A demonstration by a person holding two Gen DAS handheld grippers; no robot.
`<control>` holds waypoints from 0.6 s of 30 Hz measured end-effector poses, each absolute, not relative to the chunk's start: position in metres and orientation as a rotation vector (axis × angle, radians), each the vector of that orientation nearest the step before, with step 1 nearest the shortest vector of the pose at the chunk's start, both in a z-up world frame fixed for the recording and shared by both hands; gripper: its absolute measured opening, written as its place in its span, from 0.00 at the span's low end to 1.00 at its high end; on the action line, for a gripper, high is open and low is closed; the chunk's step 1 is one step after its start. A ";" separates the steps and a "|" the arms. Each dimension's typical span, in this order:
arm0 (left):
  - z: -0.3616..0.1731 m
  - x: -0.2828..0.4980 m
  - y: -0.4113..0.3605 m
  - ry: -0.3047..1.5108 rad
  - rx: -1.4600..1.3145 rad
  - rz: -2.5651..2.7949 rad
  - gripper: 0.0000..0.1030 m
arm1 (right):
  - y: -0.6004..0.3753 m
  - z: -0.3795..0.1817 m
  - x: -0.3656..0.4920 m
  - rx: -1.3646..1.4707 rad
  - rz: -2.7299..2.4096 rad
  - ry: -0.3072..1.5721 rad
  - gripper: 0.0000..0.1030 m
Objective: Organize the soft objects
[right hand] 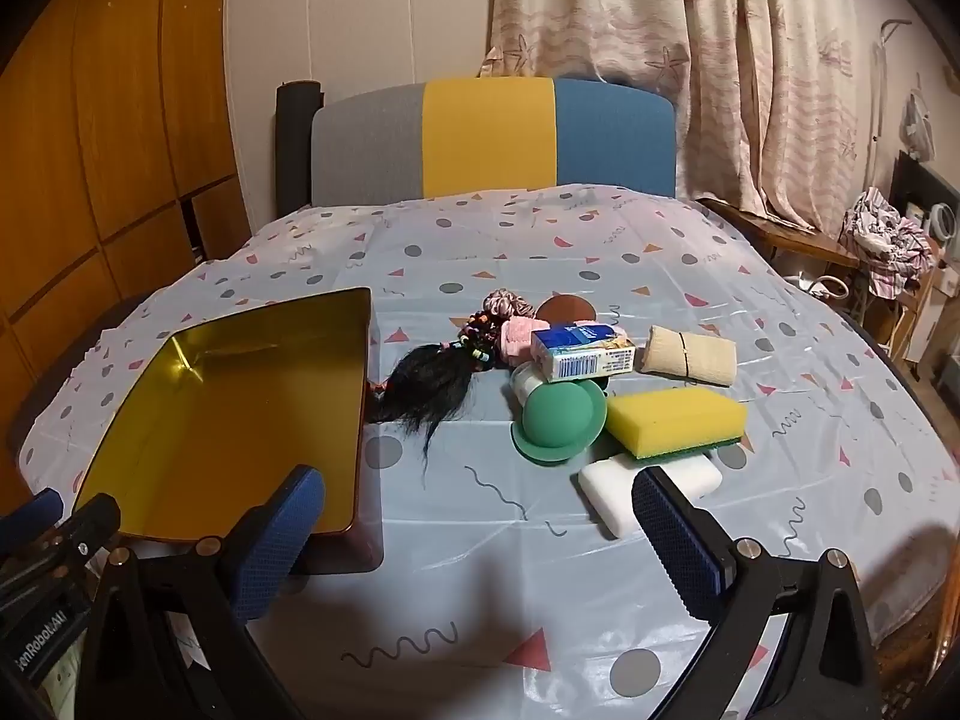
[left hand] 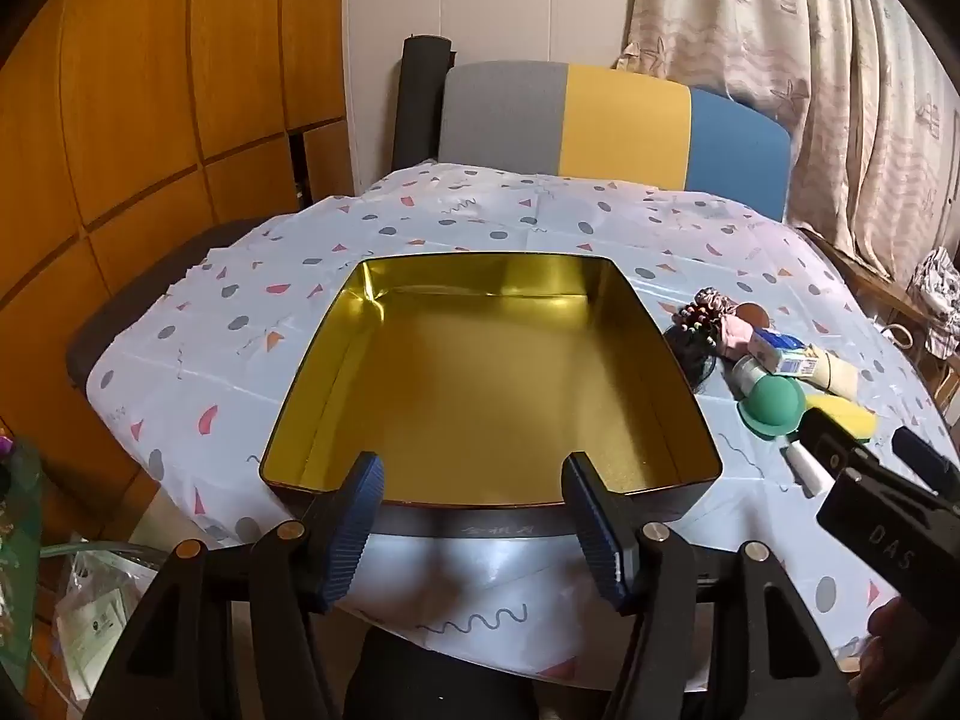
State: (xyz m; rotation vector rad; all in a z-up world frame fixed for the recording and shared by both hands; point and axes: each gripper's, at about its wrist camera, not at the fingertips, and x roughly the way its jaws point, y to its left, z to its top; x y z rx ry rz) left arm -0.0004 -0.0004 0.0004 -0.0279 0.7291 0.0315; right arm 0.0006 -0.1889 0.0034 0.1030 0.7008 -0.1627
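Observation:
An open gold-lined tin (left hand: 492,384) sits on the table, empty; it also shows at the left of the right wrist view (right hand: 240,420). My left gripper (left hand: 474,516) is open and empty, hovering at the tin's near rim. My right gripper (right hand: 480,534) is open and empty above the cloth, just short of a pile: yellow sponge (right hand: 675,420), green silicone dome (right hand: 561,417), white bar (right hand: 648,489), blue-white carton (right hand: 582,351), beige rolled bandage (right hand: 687,354), black hairpiece (right hand: 432,387), pink scrunchies (right hand: 510,312). The pile also shows in the left wrist view (left hand: 774,360).
The table wears a pale cloth (right hand: 540,252) with coloured shapes. A grey, yellow and blue chair back (right hand: 492,138) stands at the far edge. Curtains (right hand: 690,60) hang behind, wooden cabinets (left hand: 150,90) at left. Cluttered side furniture (right hand: 888,246) stands at right.

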 end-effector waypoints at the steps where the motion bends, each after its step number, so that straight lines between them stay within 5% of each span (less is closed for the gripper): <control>1: 0.001 0.000 0.000 0.723 -0.023 0.037 0.61 | -0.189 0.003 0.001 0.102 -0.162 0.703 1.00; 18: -0.003 0.001 -0.002 0.748 -0.011 0.044 0.61 | -0.187 0.004 0.001 0.091 -0.160 0.681 1.00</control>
